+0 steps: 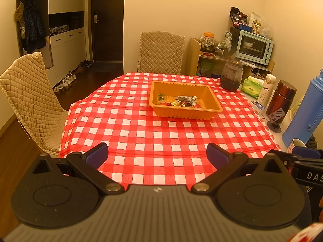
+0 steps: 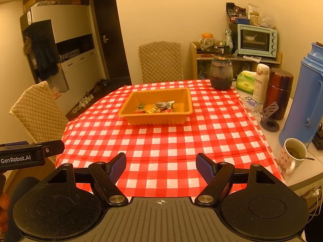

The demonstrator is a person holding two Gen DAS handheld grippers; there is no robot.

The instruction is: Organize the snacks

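Both tongs hang over the near edge of the bench [image 1: 161, 141], which has a red and white checked cloth on it. The left tongs [image 1: 157, 155] stand wide and hold nothing. The right tongs [image 2: 161, 166] also stand wide and empty. The orange tray [image 2: 131, 112] sits near the middle of the bench, well apart from both tongs. The wrapped snacks [image 2: 159, 107] lie together inside the tray, on its floor. I see no snack loose on the cloth. To my judgement, the collecting step is already finished, or the sorting inside the tray is not yet begun; I cannot tell which. If more work is wanted, the next move calls for a long reach forward to the tray and a narrow pinch on one small wrapper.
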